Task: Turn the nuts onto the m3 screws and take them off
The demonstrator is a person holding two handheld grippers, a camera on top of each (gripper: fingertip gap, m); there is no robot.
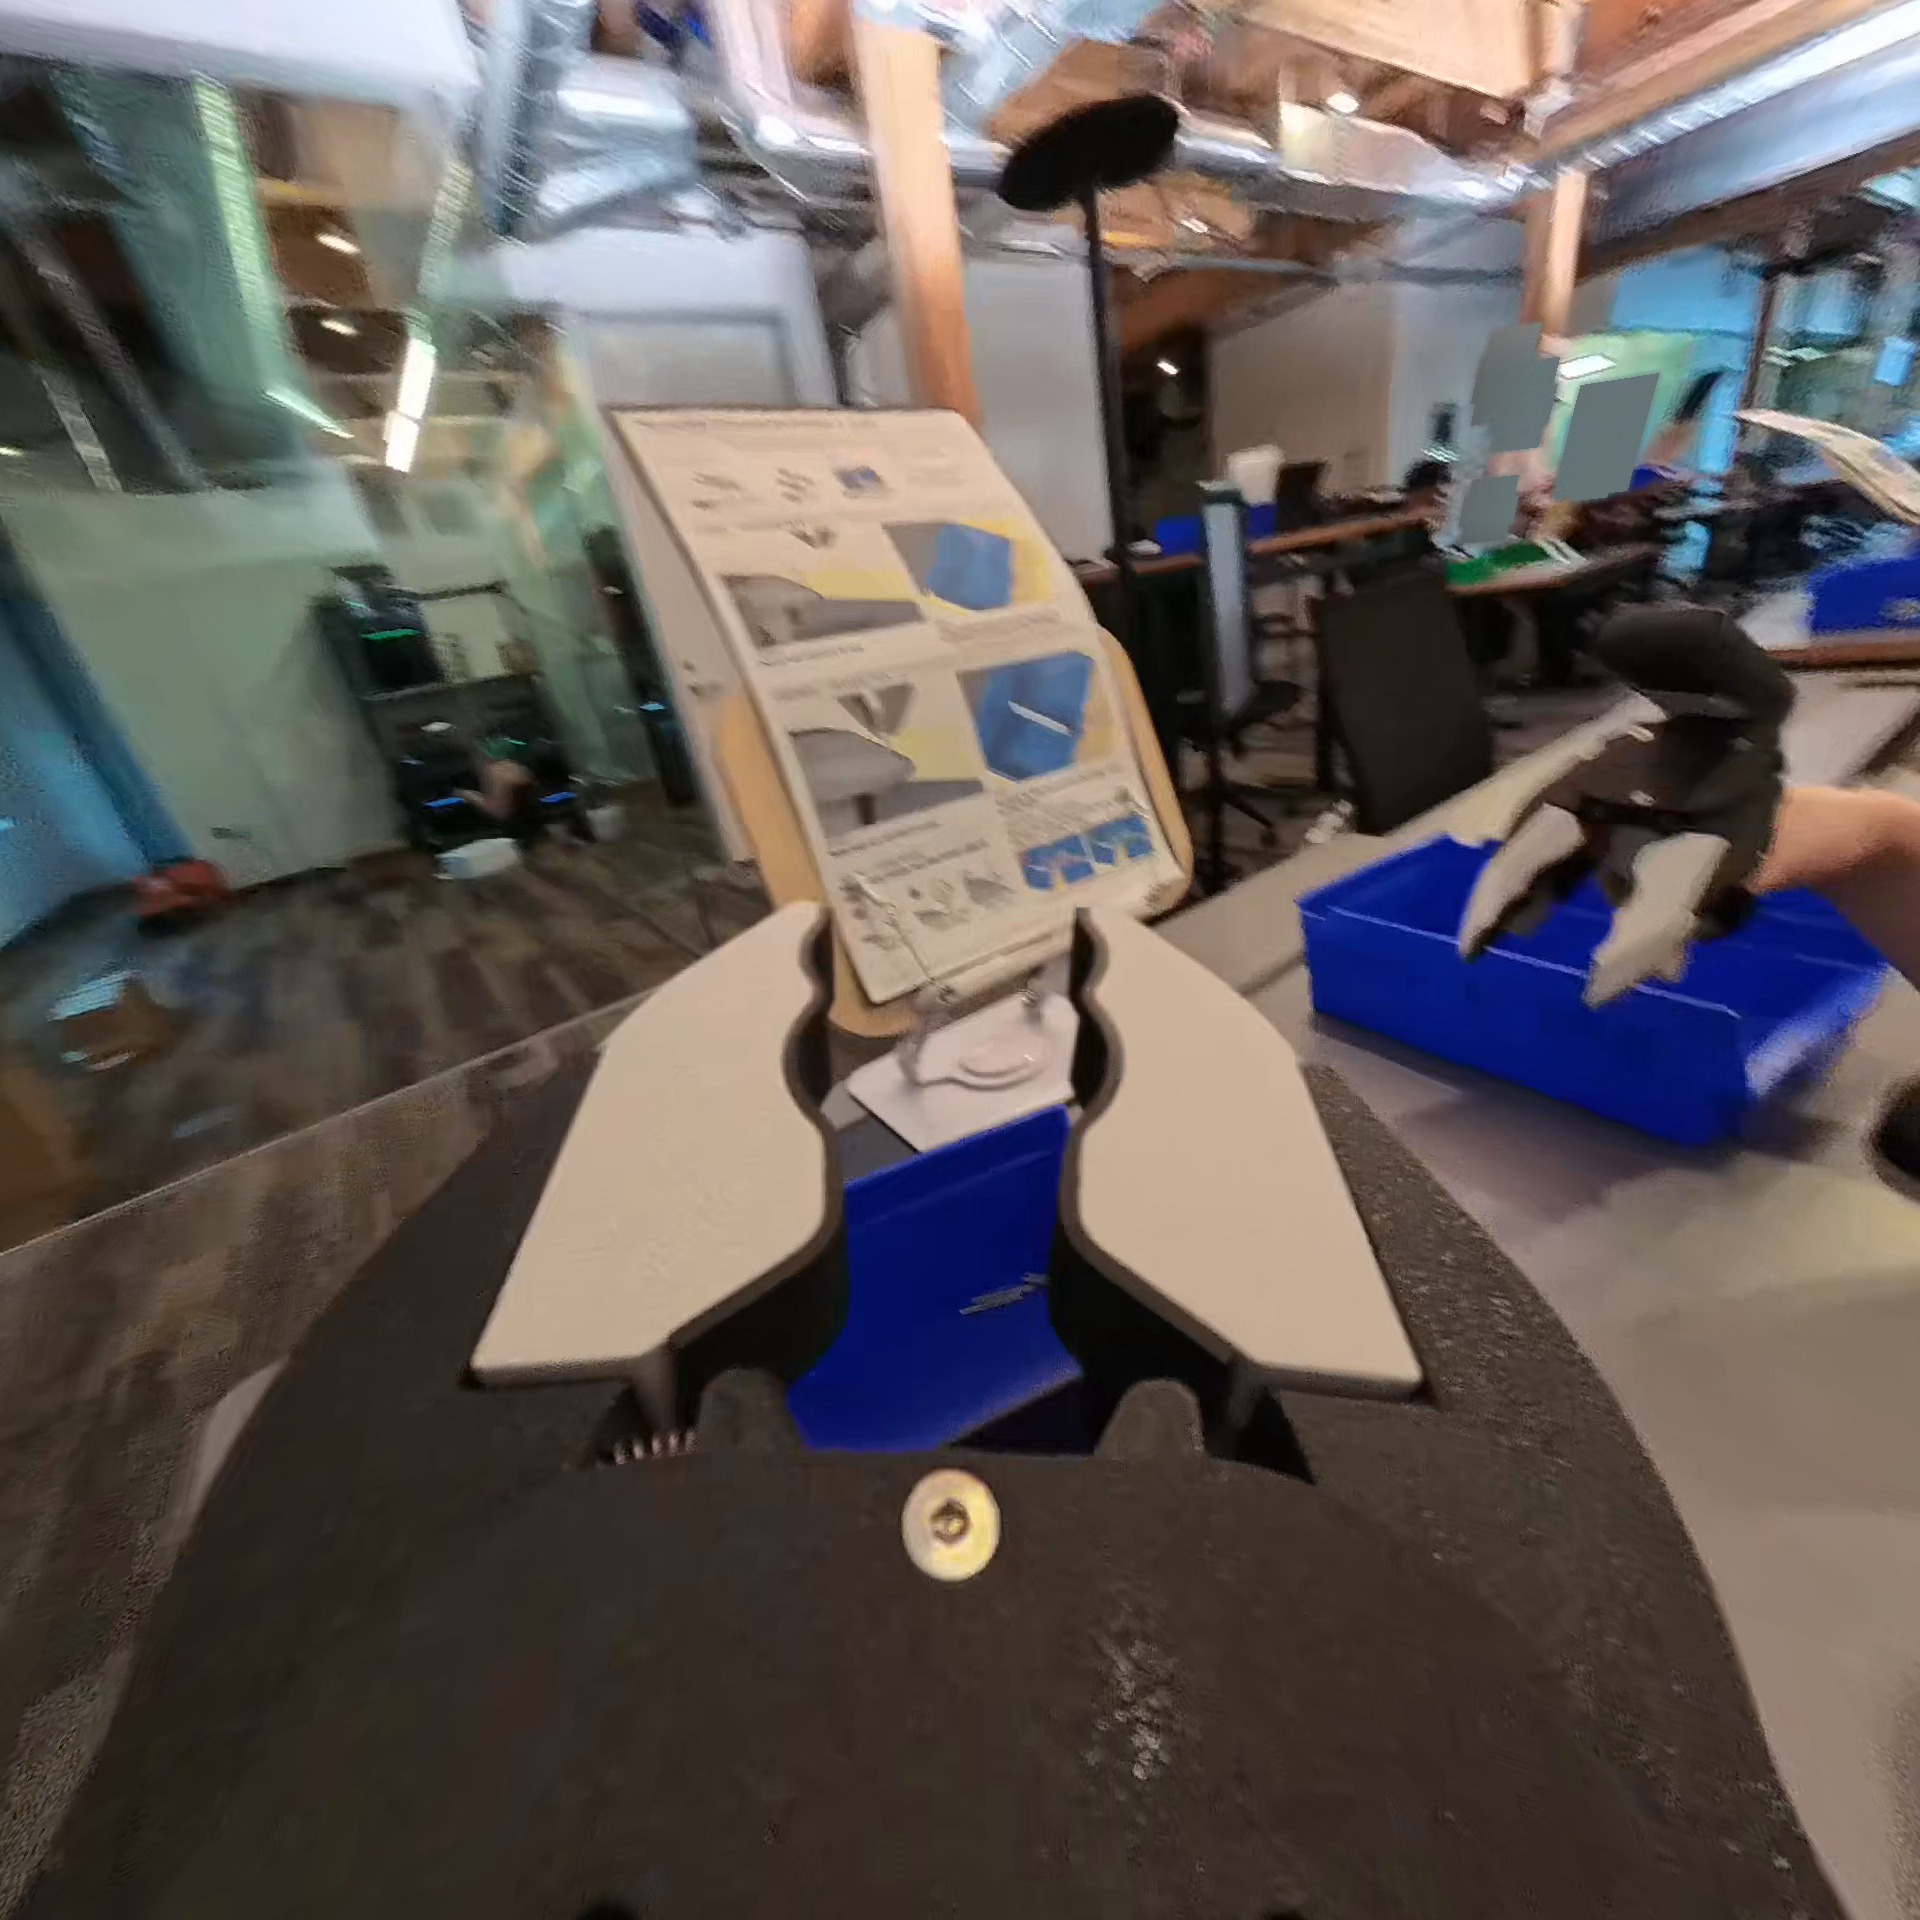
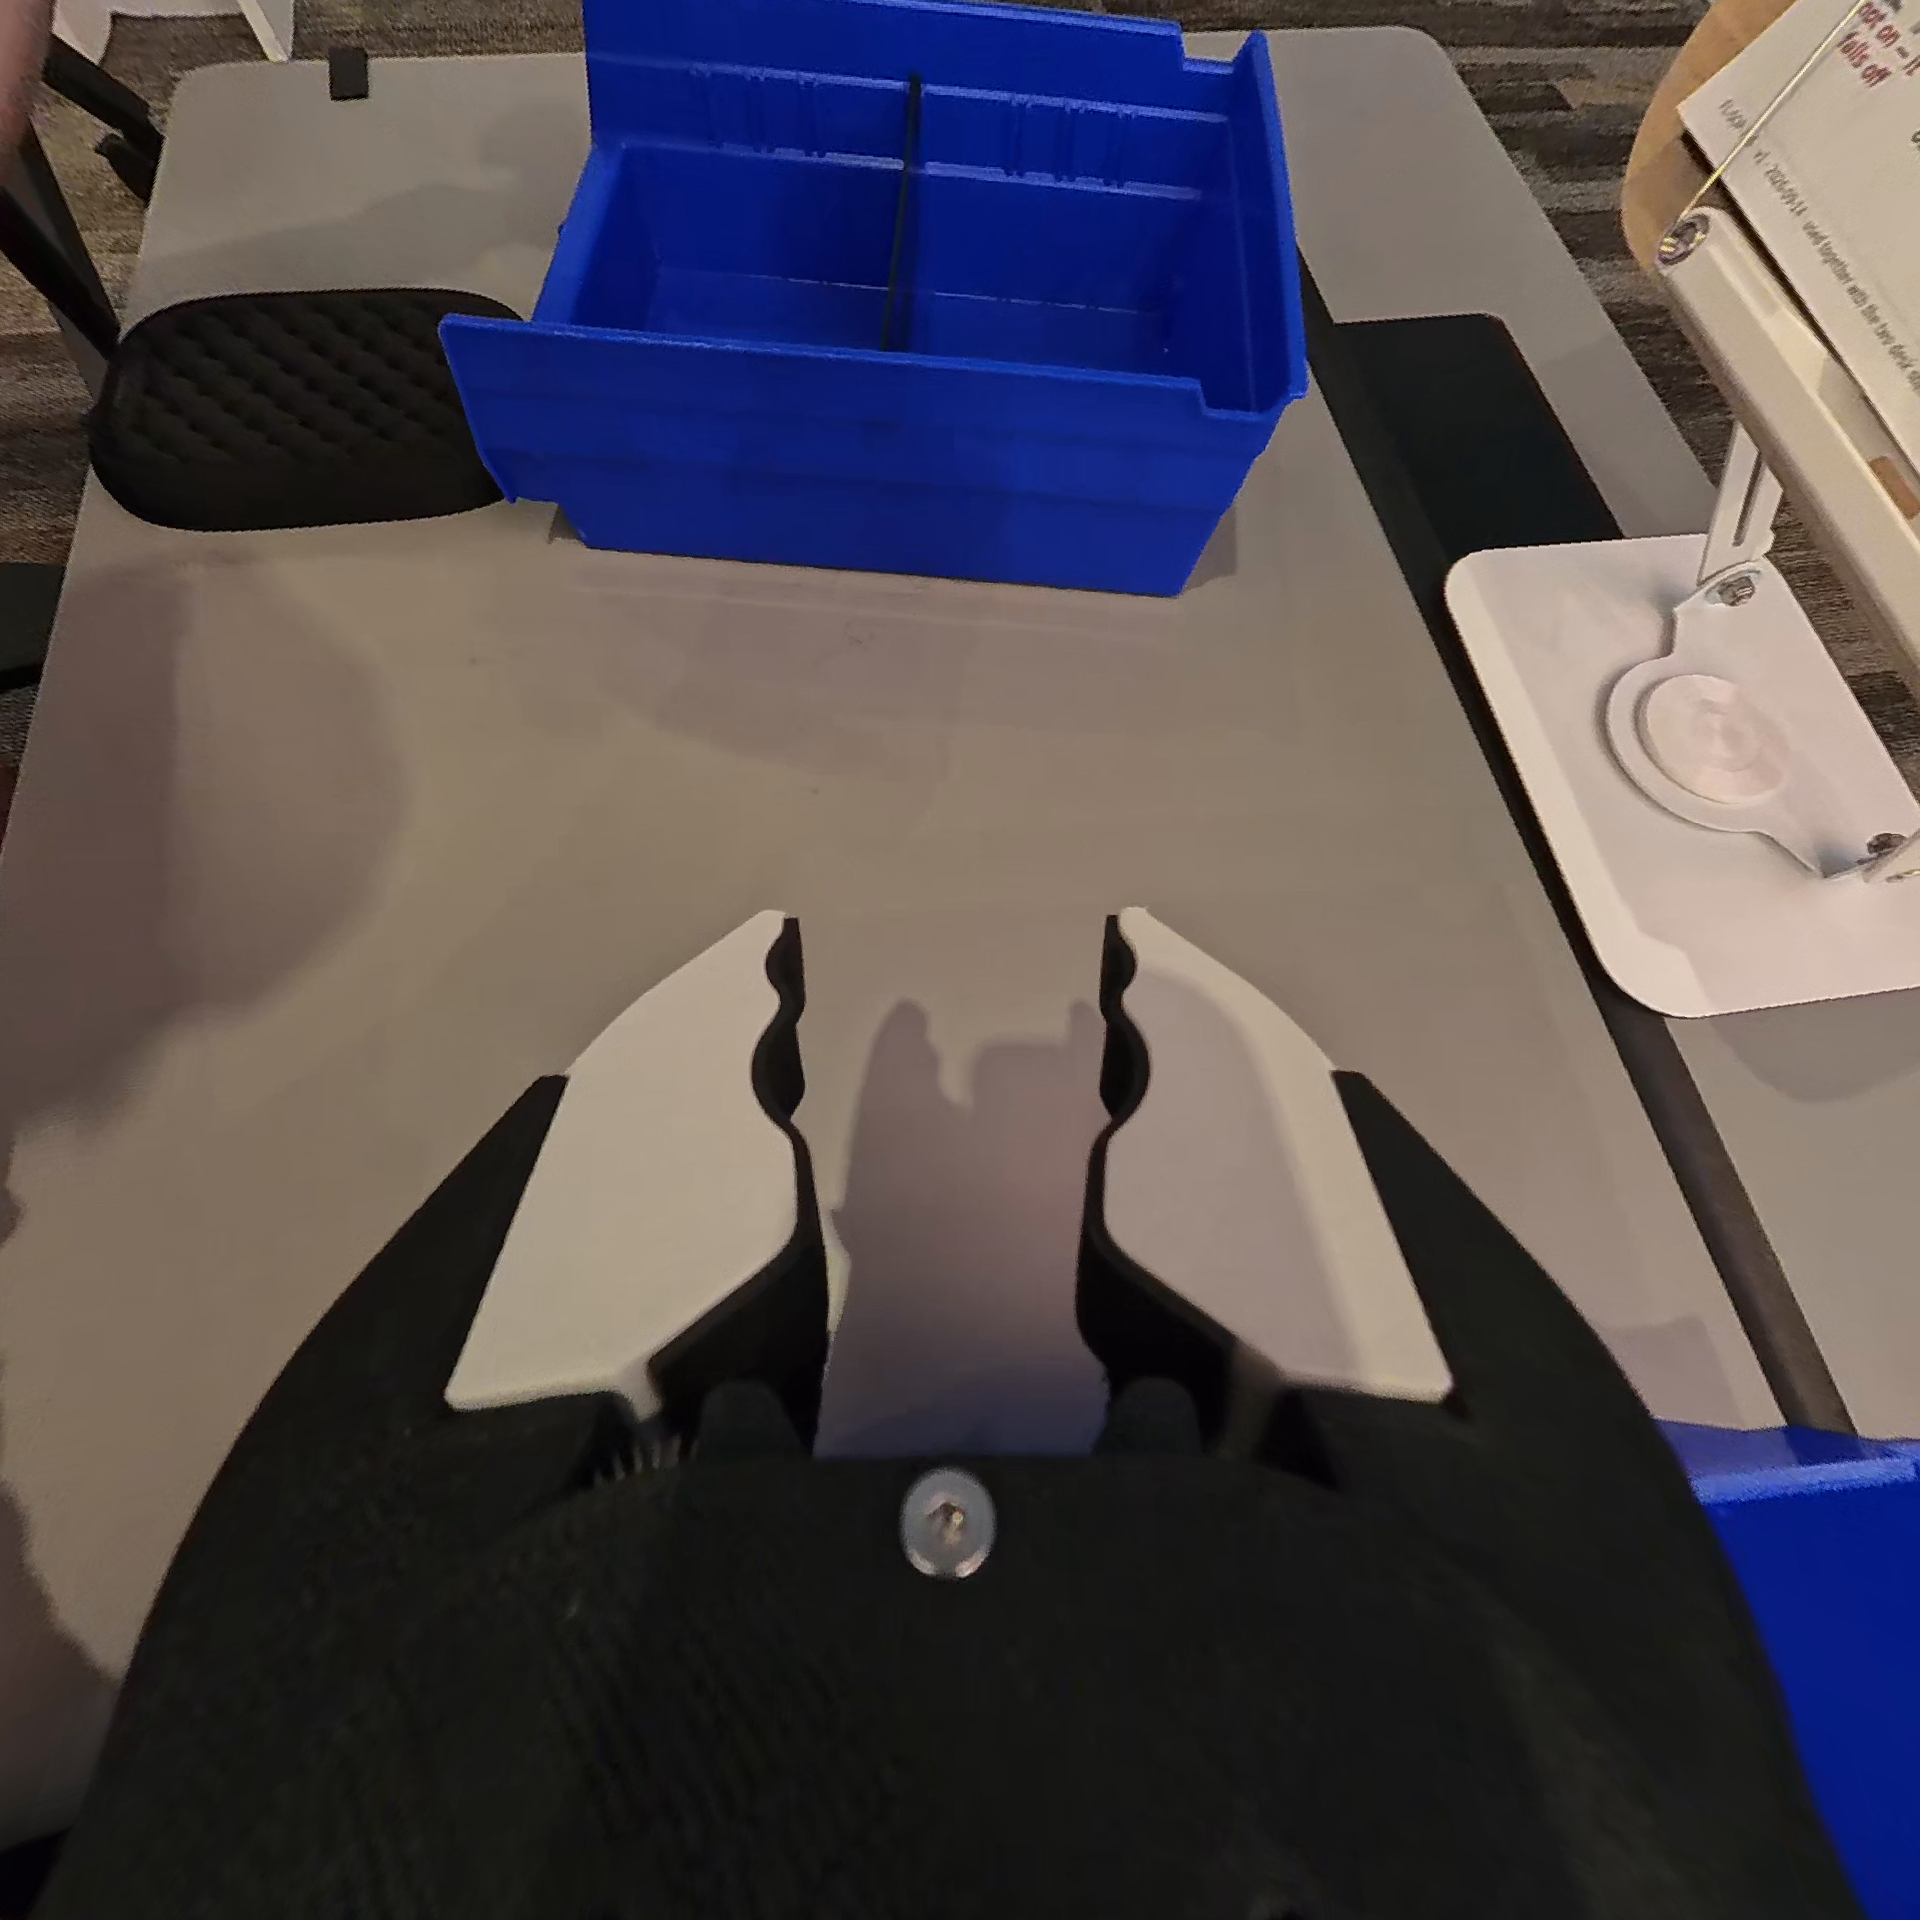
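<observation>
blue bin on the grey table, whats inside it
The blue bin shows a black divider and bare blue compartments; no nuts or screws visible. Its near wall hides the front floor.

Left gripper [image 1: 951, 935] fingers parted, right gripper [image 2: 951, 935] fingers parted

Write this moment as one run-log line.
left gripper: open, empty | right gripper: open, empty, above grey table | blue divided bin: compartments look empty | nuts, screws: none visible

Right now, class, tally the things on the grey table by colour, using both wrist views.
Blue: 2, a divided bin and a second bin beneath the left gripper
Black: 1, a ribbed pad
White: 1, a document stand
Total: 4
</observation>
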